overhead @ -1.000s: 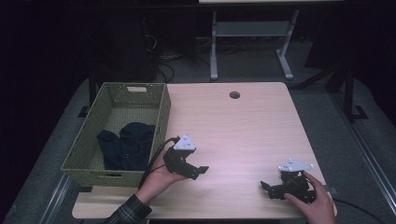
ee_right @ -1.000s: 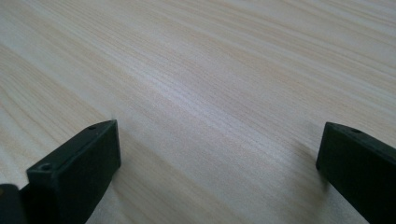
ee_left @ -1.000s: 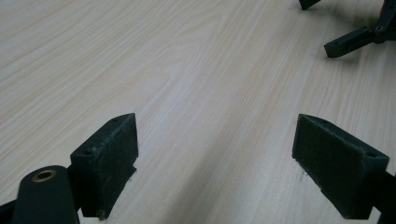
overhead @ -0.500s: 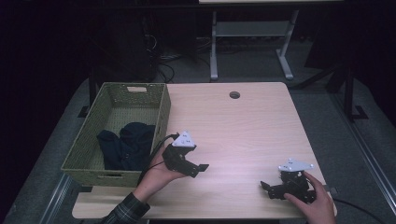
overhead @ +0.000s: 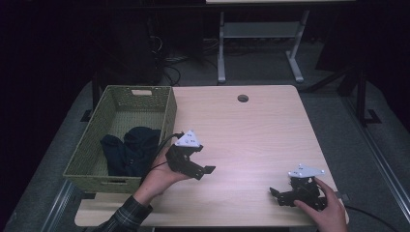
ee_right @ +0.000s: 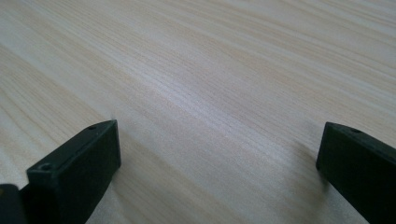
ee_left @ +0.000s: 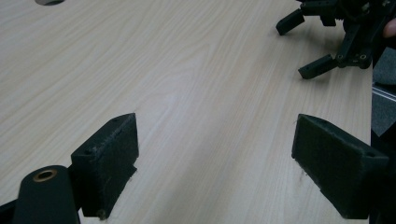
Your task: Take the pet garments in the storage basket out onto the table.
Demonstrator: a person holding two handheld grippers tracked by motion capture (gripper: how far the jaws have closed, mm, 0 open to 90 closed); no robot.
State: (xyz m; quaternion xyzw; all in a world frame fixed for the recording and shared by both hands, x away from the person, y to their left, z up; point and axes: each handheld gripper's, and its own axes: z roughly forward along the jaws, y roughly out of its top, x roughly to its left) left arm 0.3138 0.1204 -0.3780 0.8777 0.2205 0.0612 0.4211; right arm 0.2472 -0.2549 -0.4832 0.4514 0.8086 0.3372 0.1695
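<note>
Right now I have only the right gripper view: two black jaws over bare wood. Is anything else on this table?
Observer: Yes, a green basket stands at the table's left edge, with dark cloth inside.
Operator: Where is the left gripper?
Observer: The left gripper is beside the basket, over the table, pointing toward the right gripper.
Operator: Is it holding anything?
Observer: No, its jaws stand wide apart with bare wood between them.

Basket (overhead: 167,113) on table's (overhead: 251,130) left edge, cloth (overhead: 130,150) inside it, left tool (overhead: 205,169) just beside basket, right tool (overhead: 278,195) at near right corner
</note>
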